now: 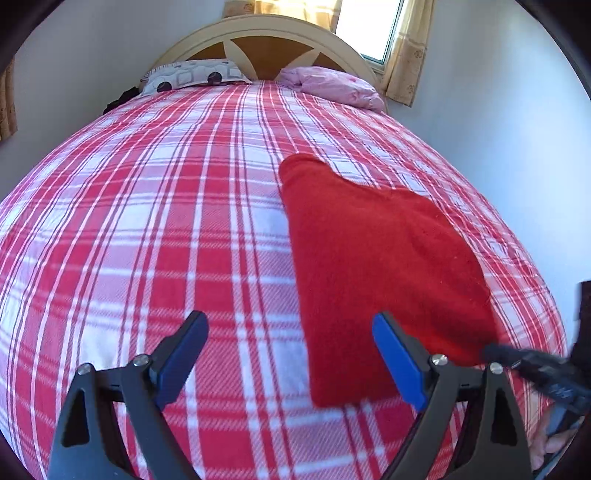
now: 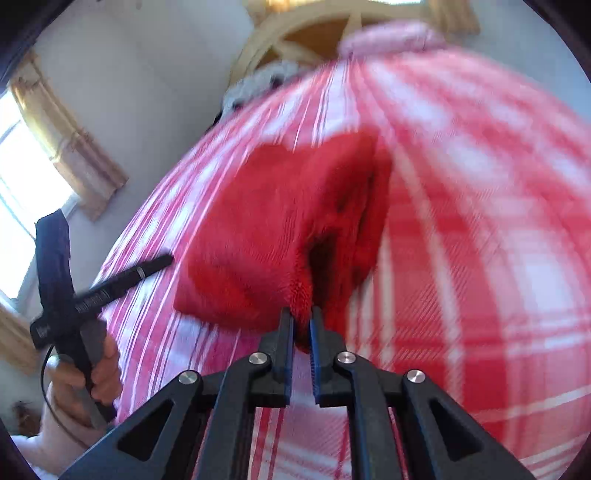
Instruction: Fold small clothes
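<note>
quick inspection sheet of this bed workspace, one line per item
surface: plaid bedspread, red and white, covers the bed
job's things: red garment lying on it, near edge pinched
clutter: patterned pillow and pink bundle by the headboard
grippers: left hand-held gripper open, over the spread; right hand-held gripper shut on the garment
cables: thin black cable by the left hand
surroundings: white walls, curtained window

A bed (image 1: 166, 206) with a red-and-white plaid cover fills the room's centre. An arched cream headboard (image 1: 266, 40) stands against pale walls (image 1: 480, 92). Two pillows lie at its head, one patterned (image 1: 192, 75), one pink (image 1: 332, 85). A bright window (image 1: 369, 26) with yellow curtains (image 1: 406, 59) sits behind.
</note>
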{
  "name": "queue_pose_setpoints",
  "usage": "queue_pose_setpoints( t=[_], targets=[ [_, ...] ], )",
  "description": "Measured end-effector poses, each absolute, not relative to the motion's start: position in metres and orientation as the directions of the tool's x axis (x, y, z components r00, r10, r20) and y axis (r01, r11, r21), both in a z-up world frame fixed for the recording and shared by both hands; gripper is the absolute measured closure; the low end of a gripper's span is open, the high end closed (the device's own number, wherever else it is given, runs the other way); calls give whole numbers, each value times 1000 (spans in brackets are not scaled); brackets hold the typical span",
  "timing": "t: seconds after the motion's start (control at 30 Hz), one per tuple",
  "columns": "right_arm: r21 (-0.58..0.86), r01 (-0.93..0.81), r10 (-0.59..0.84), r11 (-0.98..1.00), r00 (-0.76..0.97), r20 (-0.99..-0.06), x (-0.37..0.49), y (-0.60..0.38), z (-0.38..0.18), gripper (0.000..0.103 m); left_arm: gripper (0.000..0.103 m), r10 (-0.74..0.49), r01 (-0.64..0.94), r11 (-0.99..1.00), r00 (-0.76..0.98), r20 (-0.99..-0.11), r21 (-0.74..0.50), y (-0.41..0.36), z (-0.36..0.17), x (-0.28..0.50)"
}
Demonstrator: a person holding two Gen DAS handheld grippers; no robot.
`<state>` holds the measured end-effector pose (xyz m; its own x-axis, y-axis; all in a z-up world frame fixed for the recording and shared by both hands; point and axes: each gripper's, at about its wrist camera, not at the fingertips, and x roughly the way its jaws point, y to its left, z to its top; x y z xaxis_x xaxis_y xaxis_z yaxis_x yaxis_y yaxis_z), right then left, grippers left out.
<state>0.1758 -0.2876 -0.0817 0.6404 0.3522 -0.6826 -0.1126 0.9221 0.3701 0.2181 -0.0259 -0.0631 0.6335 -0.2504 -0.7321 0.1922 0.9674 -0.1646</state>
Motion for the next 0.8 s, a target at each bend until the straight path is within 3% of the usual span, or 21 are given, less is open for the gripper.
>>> queue_pose_setpoints(
  t=[0.13, 0.33, 0.4, 0.6, 0.8],
  targets=[
    [248, -148, 271, 957, 758, -593, 182, -266, -48, 93, 10, -179, 172, 981, 636, -751, -88, -45, -69, 229],
    [104, -148, 180, 983, 725, -664, 239, -236, -76, 93, 10, -103, 163, 987, 667, -738, 10, -67, -73, 228],
    [97, -129, 160, 987, 695, -701, 246, -241, -97, 93, 10, -84, 167, 985, 678, -730, 41, -71, -75, 226],
    [169, -122, 204, 978, 721, -663, 230, -260, -110, 93, 5, -89, 167, 985, 668, -738, 32, -73, -85, 229],
    [91, -119, 149, 989, 735, -662, 226, -248, -109, 91, 2, -89, 146, 989, 666, -740, 12, -71, -88, 227]
  ],
)
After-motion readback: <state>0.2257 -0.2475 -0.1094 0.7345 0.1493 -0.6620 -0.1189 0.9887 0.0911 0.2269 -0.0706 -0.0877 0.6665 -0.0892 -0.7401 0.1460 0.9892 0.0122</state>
